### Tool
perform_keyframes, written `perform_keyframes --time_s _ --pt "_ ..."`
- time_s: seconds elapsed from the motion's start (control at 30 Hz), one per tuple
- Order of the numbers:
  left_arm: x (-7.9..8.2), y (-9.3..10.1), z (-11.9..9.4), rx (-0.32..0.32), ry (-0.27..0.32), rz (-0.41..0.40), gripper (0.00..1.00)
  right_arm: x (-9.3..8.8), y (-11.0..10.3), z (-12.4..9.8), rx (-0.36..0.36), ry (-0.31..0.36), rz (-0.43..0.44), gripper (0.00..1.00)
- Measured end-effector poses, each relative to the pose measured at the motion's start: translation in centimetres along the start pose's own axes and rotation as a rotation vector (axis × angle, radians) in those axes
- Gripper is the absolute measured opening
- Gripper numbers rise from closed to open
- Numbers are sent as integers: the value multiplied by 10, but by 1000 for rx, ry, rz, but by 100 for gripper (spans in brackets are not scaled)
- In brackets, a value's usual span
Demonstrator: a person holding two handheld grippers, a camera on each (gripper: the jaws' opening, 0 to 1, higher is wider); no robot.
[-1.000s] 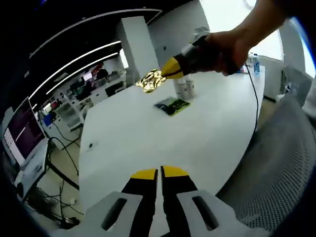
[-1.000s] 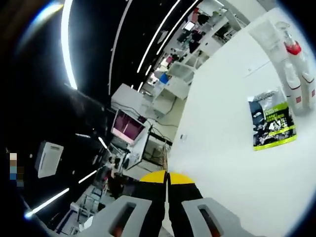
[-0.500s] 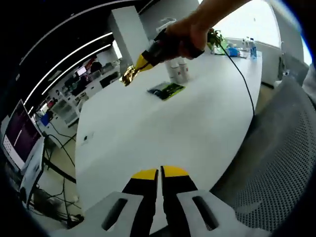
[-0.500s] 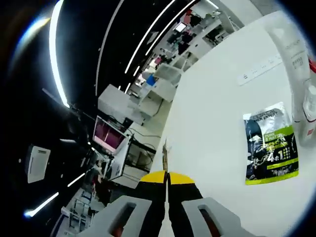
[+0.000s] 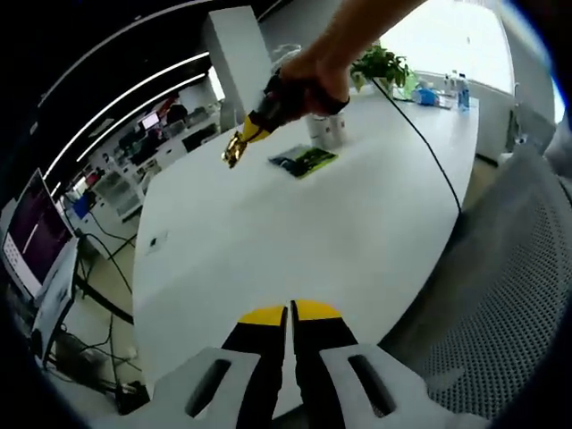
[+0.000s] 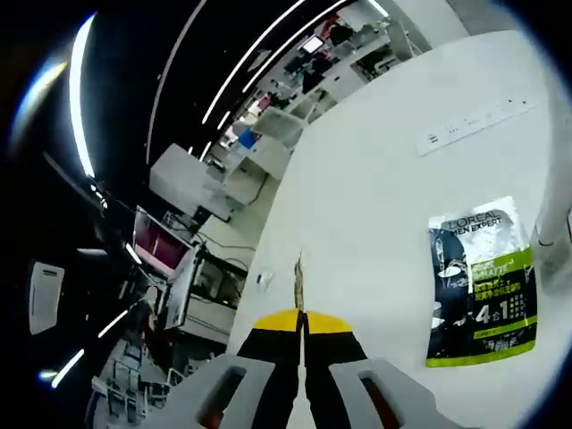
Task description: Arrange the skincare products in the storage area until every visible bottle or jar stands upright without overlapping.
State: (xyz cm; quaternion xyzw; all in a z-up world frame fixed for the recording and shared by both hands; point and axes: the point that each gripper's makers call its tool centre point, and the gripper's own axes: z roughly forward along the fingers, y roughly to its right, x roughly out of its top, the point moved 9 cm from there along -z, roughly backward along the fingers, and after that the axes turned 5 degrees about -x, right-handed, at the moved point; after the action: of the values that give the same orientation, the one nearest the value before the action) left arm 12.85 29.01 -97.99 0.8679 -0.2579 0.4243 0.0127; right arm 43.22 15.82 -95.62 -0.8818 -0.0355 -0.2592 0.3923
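Pinching a gold sachet (image 5: 234,152), right gripper (image 5: 239,146) hovers beside green packet (image 5: 305,160); left gripper (image 5: 289,313) closed.

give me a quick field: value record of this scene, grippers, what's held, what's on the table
surface: white table
left gripper: yellow-tipped jaws shut, nothing between them, low over the table's near edge
right gripper: in a person's hand, shut on a crinkled gold foil sachet, held above the table
flat item: black and green printed sachet lying flat on the table
upright items: white bottles standing just beyond the printed sachet
other: potted green plant at the far end; black cable trailing across the table
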Motion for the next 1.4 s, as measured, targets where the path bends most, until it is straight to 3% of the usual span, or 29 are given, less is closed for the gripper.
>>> perform_keyframes --time_s 0.2,0.67,0.97,1.4 --pt "0 1 1 -2 -6 9 0 9 9 11 -56 -1 26 0" --pt "-3 3 3 -21 -32 3 0 6 49 34 -234 -107 44 0" --pt "-4 4 4 -28 -42 10 0 11 58 40 -274 -90 48 0" --pt "-6 3 4 -25 -58 9 0 17 68 55 -354 -123 -86 0"
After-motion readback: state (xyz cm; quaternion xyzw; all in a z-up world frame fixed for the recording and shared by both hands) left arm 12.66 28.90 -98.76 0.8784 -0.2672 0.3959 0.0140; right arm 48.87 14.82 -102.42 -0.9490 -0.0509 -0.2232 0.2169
